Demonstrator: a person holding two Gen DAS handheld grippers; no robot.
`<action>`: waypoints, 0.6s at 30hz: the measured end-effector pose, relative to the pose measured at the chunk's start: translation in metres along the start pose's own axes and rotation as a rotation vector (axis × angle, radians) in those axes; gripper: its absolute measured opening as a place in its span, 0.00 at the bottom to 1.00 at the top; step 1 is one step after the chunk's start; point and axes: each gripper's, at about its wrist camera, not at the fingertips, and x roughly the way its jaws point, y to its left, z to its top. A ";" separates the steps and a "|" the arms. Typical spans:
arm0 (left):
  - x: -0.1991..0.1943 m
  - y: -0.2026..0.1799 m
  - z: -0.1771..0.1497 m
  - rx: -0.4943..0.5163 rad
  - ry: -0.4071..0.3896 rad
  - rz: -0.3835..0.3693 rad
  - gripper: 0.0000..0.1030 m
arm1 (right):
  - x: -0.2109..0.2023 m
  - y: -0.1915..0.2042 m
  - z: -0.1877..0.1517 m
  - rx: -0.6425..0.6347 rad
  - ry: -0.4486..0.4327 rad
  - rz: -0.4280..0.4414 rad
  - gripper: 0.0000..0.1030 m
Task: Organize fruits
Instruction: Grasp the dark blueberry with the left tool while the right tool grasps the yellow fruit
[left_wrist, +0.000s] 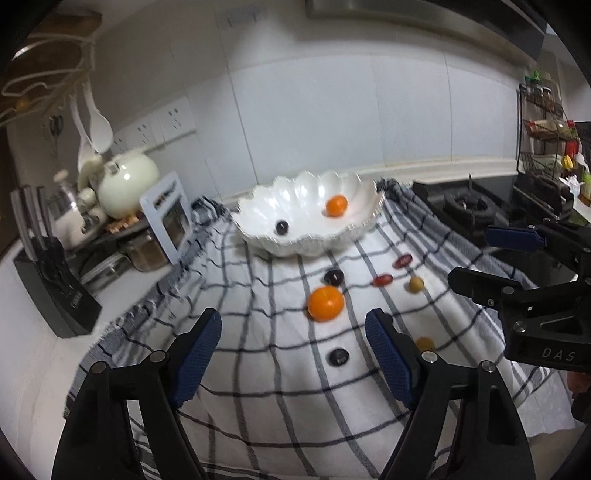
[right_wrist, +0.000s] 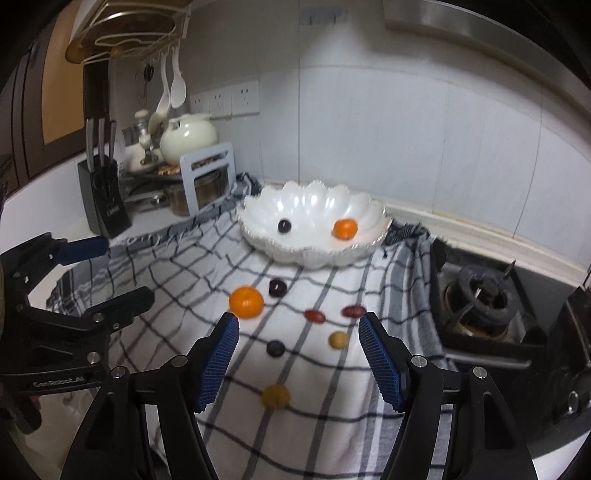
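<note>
A white scalloped bowl (left_wrist: 295, 247) (right_wrist: 314, 254) stands at the back of the checked cloth (left_wrist: 258, 406); a mandarin (left_wrist: 336, 205) and a dark grape (left_wrist: 282, 226) lie in it. Loose on the cloth are a larger mandarin (left_wrist: 325, 303) (right_wrist: 246, 302), two dark grapes (left_wrist: 334, 277) (left_wrist: 339, 356), two red dates (left_wrist: 382, 280) (left_wrist: 402, 260) and two small yellowish fruits (left_wrist: 416, 284) (right_wrist: 275, 396). My left gripper (left_wrist: 293, 321) (right_wrist: 127, 269) hangs open above the cloth, just short of the larger mandarin. My right gripper (right_wrist: 298, 319) (left_wrist: 471, 254) is open over the dates and yellowish fruits, holding nothing.
A gas burner (right_wrist: 480, 295) borders the cloth on the right. A black knife block (right_wrist: 105, 199), a cream pot (right_wrist: 188, 138) and jars crowd the left counter. A spice rack (left_wrist: 543, 136) stands at far right. The tiled wall is close behind the bowl.
</note>
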 end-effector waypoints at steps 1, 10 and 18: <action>0.003 -0.001 -0.002 0.003 0.010 -0.005 0.76 | 0.003 0.000 -0.004 0.000 0.012 0.001 0.66; 0.029 -0.011 -0.020 0.024 0.087 -0.072 0.68 | 0.028 0.001 -0.028 0.013 0.117 0.032 0.59; 0.056 -0.014 -0.030 0.018 0.141 -0.132 0.60 | 0.049 0.004 -0.044 0.031 0.191 0.062 0.47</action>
